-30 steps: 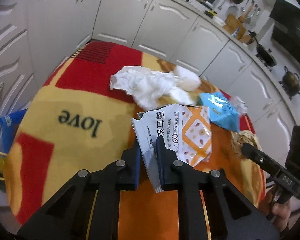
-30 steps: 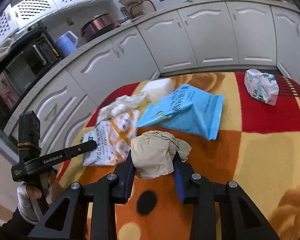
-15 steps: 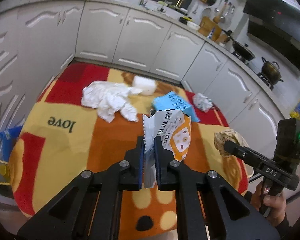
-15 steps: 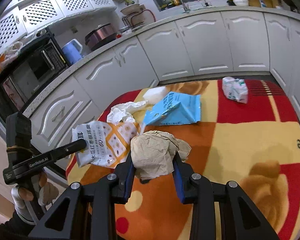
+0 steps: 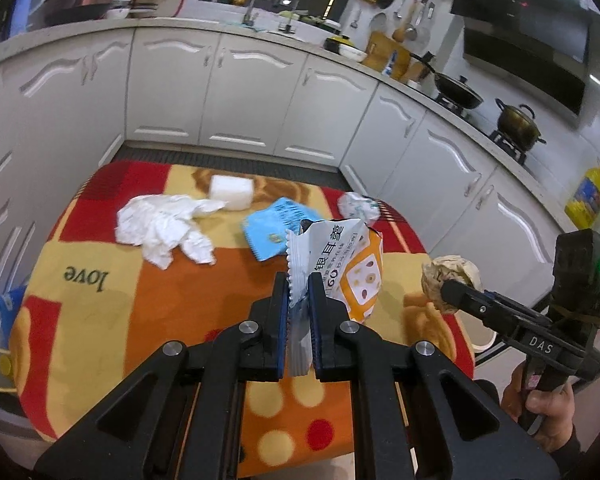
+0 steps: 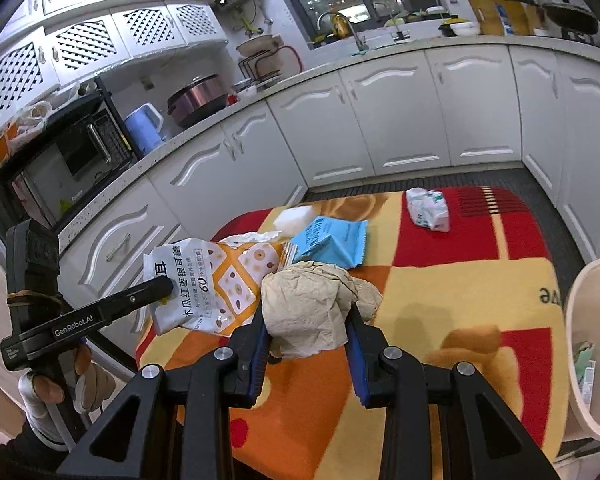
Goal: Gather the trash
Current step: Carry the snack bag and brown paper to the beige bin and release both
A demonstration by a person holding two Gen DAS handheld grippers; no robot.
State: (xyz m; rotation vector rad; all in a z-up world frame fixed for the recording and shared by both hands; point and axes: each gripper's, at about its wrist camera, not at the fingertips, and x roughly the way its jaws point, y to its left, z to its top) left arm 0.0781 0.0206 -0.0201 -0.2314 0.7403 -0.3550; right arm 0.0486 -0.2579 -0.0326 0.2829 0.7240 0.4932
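My left gripper (image 5: pixel 299 286) is shut on the edge of an orange and white snack wrapper (image 5: pixel 342 268), lifted above the table. My right gripper (image 6: pixel 308 316) is shut on a crumpled brown paper ball (image 6: pixel 312 300), also held in the air. Each view shows the other tool: the right gripper (image 5: pixel 446 296) with the paper ball (image 5: pixel 450 274) at the right, the left gripper (image 6: pixel 164 284) with the wrapper (image 6: pixel 216 280) at the left. On the patterned tablecloth (image 5: pixel 112 320) lie white tissues (image 5: pixel 164 228), a blue packet (image 5: pixel 276 228), a white block (image 5: pixel 232 190) and a crumpled white wrapper (image 6: pixel 428 208).
A cream waste bin (image 6: pixel 588 344) stands by the table's right edge in the right wrist view. White kitchen cabinets (image 5: pixel 252 96) ring the table. A person's hands (image 6: pixel 52 388) grip the tool handles. A blue bag (image 5: pixel 6 312) hangs off the left table edge.
Both grippers have risen and pulled back from the table with their loads; the wrapper left the cloth and now hangs from the left jaws. The table looks smaller and farther.
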